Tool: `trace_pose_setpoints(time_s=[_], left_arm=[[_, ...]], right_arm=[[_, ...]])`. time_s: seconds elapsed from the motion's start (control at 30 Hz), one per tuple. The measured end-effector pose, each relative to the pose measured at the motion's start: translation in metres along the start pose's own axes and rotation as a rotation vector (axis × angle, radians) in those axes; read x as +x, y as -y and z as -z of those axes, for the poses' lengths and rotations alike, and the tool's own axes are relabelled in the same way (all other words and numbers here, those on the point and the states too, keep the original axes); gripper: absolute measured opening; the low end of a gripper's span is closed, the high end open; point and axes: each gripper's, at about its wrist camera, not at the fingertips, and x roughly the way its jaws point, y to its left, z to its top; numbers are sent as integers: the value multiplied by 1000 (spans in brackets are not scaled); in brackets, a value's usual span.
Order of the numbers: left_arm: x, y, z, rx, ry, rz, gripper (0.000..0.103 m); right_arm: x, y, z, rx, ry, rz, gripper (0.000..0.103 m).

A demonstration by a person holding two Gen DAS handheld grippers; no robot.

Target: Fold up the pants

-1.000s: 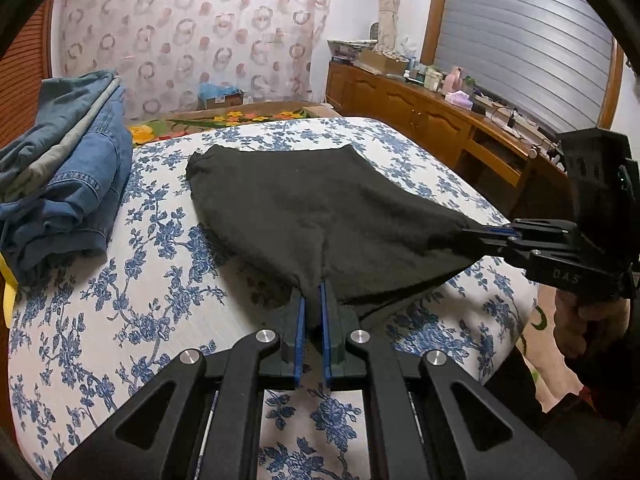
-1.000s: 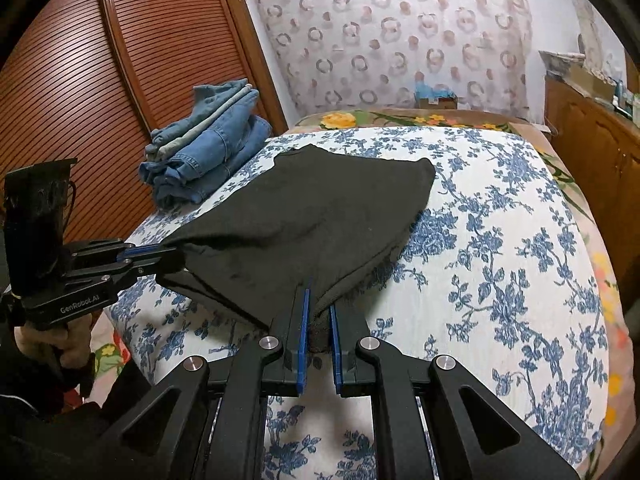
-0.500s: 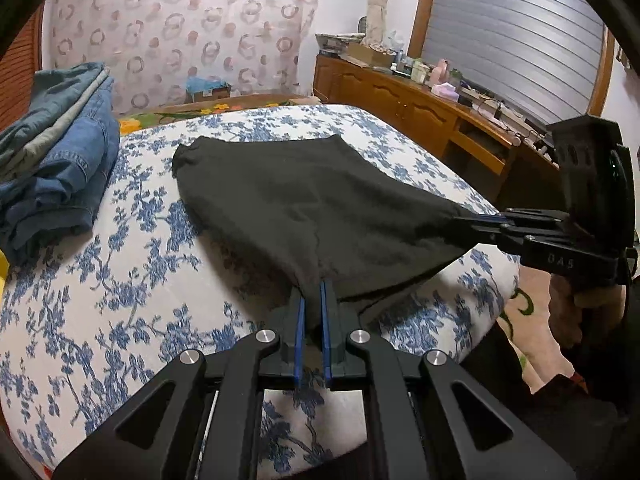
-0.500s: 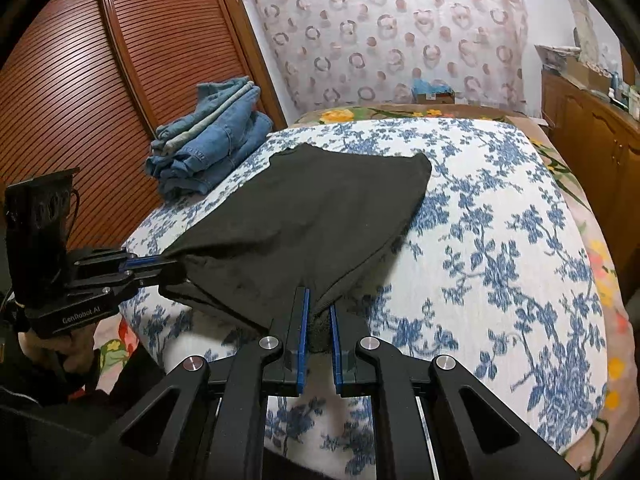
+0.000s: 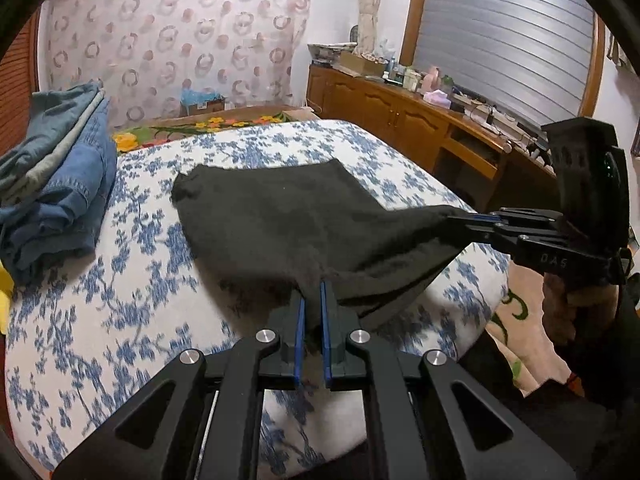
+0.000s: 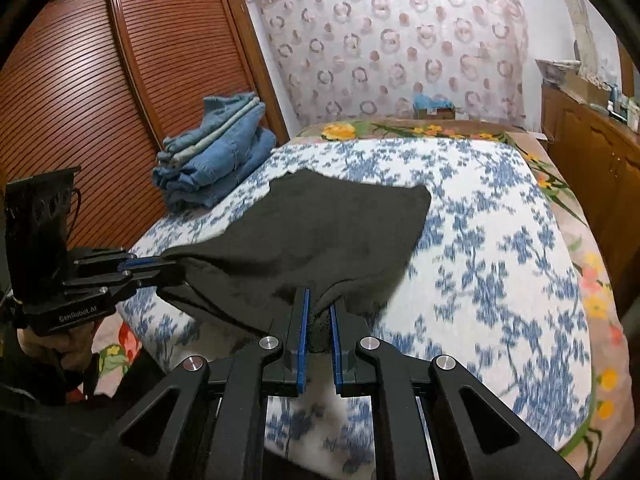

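Bedspread (image 6: 500, 272) room is wide open on the right half of the bed, blue-flower fabric all the way to the far edge, while the near edge drops off right under both claws. Over on the left side a stack of folded jeans (image 5: 52, 184) sits by the brown slatted wardrobe (image 6: 72, 120), well apart from the work. A wooden dresser (image 5: 400, 120) with clutter runs along the right wall. The black pants (image 5: 288, 220) lie spread across the middle of the bed, near end lifted off the edge. Left claw (image 5: 312, 300) is pinched tight on one near corner of them, and right claw (image 6: 318, 308) is clamped on the other corner, cloth bunched between its blue pads.
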Motion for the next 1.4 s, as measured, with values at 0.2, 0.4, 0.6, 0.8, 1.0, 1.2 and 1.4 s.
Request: trace_pose_setpoints(time_s=[0.2, 0.4, 0.6, 0.8, 1.0, 1.2, 1.4], left_arm=[[10, -14, -27, -6, 33, -21, 7], [28, -40, -48, -38, 38, -30, 7], [52, -58, -66, -54, 24, -35, 8], [75, -73, -78, -70, -5, -21, 8], [90, -83, -84, -75, -24, -12, 8], [99, -91, -95, -76, -20, -16, 8], [109, -93, -94, -71, -43, -24, 10]], right_arm=[[15, 6, -26, -3, 46, 5, 9], [42, 23, -45, 29, 58, -1, 9], [77, 34, -63, 23, 35, 10, 9], [110, 43, -76, 28, -7, 25, 9], [132, 50, -87, 44, -27, 31, 9], [140, 53, -94, 31, -13, 46, 9], [152, 57, -89, 31, -45, 57, 9]])
